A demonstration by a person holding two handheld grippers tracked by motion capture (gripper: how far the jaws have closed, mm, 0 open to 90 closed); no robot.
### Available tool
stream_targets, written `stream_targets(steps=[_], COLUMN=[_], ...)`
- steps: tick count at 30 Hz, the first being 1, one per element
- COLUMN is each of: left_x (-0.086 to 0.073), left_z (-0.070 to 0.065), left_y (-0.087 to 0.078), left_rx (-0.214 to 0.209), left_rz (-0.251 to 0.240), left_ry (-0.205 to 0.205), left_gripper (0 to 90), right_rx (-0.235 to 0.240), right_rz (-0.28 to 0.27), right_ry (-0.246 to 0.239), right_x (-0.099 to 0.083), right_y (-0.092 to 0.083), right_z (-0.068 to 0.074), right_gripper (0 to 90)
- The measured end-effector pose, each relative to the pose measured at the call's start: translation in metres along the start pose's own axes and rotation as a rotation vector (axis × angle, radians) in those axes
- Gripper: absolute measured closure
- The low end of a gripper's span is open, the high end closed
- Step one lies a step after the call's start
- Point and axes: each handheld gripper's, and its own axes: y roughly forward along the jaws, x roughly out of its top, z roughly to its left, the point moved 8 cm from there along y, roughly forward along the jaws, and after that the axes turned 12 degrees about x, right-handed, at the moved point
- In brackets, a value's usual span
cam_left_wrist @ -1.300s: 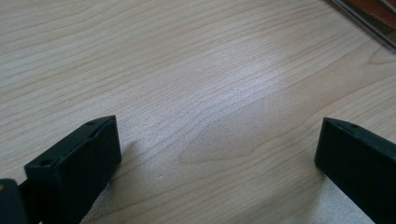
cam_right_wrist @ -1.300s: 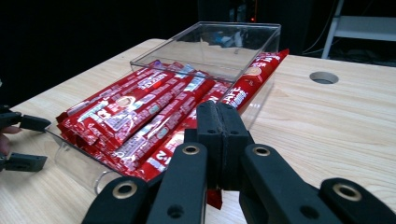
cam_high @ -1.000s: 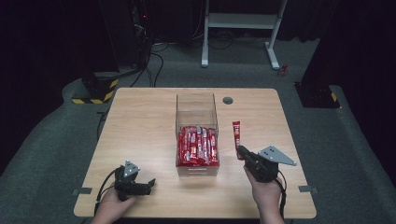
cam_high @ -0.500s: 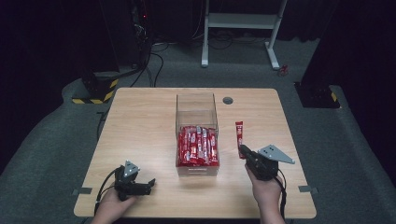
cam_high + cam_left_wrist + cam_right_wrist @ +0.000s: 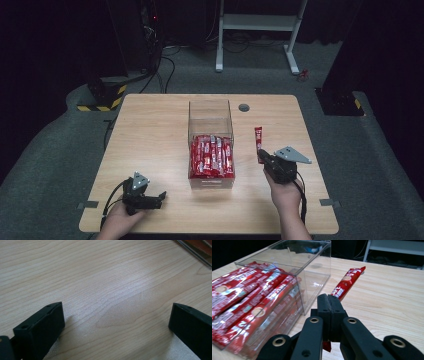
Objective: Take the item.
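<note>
A clear plastic box stands mid-table, its near half packed with several red stick packets. To its right, one more red stick packet lies along the table. My right gripper is shut on the packet's near end. In the right gripper view the jaws are pressed together, and the packet runs forward from them beside the box and its packets. My left gripper rests open on the table at the front left, with bare wood between its jaws.
A small round grey cap sits in the wooden table behind the box. Beyond the table are a white desk frame, cables and black stands on grey carpet.
My right gripper and the packet it holds have shifted slightly to the right. The left gripper has stayed put.
</note>
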Motion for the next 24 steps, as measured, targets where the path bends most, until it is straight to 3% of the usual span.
stream_targets(steps=[24], left_x=[0.0], left_z=[-0.001], left_y=[0.0], left_rx=[-0.001], left_rz=[0.001], left_ry=[0.006], left_gripper=[0.6], right_rx=[-0.022], right_rz=[0.096], right_ry=[0.016], right_x=[-0.013], right_y=[0.046], right_z=[-0.033], right_gripper=[90.0])
